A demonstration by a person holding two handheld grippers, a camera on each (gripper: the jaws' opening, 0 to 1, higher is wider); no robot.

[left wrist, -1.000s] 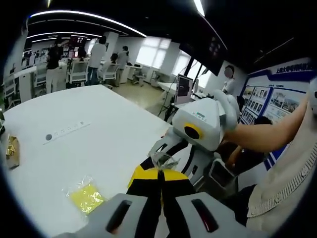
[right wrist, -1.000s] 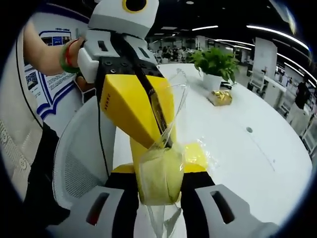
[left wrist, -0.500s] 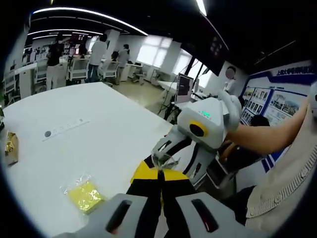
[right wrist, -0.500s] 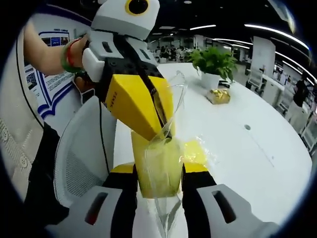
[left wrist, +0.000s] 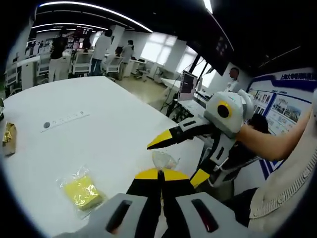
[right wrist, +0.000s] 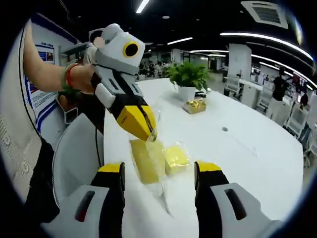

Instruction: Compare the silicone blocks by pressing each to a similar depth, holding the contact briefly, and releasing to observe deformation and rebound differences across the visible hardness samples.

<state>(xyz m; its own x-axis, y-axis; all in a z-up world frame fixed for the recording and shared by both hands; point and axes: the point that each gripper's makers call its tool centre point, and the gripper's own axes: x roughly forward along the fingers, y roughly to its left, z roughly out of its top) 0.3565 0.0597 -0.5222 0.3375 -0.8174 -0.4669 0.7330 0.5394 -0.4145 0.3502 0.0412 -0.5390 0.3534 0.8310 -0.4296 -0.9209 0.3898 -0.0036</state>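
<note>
A white bench (right wrist: 257,148) carries one bagged yellow block (right wrist: 176,158) lying flat. The left gripper (right wrist: 148,133), jaws together, pinches the top of a clear bag (right wrist: 159,166) so a second yellow block (right wrist: 142,161) dangles at 12 o'clock between the wide-apart jaws of the right gripper (right wrist: 161,173). The thin plastic could slip or tear, dropping the block off the bench edge near the chair (right wrist: 74,158).

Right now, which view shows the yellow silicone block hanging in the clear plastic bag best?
The right gripper view: the bagged yellow silicone block hangs there in full from the left gripper. The left gripper view shows merely the clear plastic bag top, pinched.
</note>
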